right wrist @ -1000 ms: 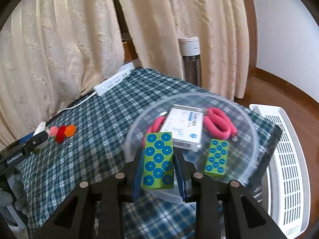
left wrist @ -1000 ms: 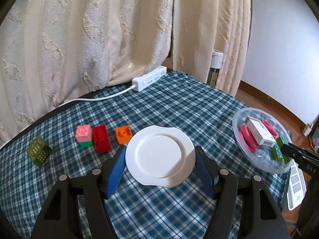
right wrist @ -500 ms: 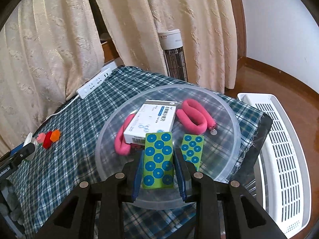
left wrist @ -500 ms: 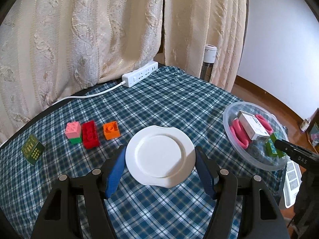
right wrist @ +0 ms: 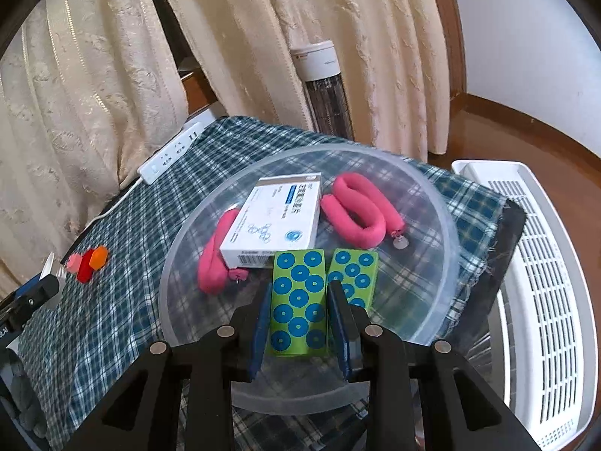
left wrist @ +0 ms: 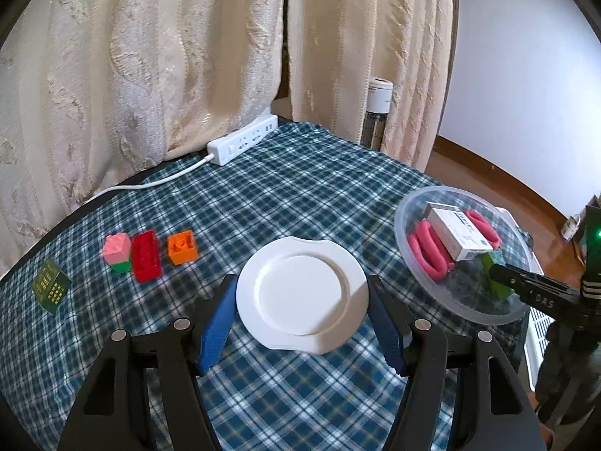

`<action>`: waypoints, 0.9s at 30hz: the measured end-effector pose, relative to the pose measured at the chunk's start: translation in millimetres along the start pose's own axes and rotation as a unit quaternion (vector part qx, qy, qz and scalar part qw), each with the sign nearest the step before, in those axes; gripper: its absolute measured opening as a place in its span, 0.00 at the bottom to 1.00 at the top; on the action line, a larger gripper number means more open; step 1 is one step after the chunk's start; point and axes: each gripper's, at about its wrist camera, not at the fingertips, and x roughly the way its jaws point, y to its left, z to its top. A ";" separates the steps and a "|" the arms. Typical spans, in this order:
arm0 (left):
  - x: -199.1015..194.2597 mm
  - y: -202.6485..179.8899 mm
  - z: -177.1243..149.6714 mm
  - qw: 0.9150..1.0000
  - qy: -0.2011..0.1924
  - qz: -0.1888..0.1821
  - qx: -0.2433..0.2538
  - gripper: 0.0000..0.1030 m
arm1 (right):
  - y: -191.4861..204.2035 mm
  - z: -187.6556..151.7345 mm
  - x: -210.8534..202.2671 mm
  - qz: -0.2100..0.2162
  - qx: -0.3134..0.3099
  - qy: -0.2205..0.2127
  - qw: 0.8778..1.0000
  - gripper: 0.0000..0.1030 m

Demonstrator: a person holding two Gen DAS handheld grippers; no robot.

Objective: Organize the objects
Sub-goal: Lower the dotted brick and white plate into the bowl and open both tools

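The left gripper clasped a white plate by its rims above the checked cloth, with bare cloth beyond. The right gripper clenched a green dotted block over the near rim of the clear bowl, beside a second block. Farther left lay toy bricks.

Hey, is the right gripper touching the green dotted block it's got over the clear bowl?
Touching. The right wrist view shows the right gripper with both blue pads pressed flat against the sides of the green dotted block, no gap either side.
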 end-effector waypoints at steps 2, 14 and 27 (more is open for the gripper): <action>0.8 -8.1 0.8 1.000 0.001 -0.004 0.005 0.66 | -1.2 0.1 -1.0 0.002 0.000 -0.003 1.000 0.31; 17.6 -62.7 6.9 0.998 0.025 -0.057 0.028 0.66 | -16.1 3.0 -22.5 0.004 -0.005 -0.041 0.999 0.34; 43.8 -123.0 7.7 0.992 0.055 -0.090 0.069 0.66 | -29.4 6.2 -39.1 0.005 -0.014 -0.076 0.997 0.36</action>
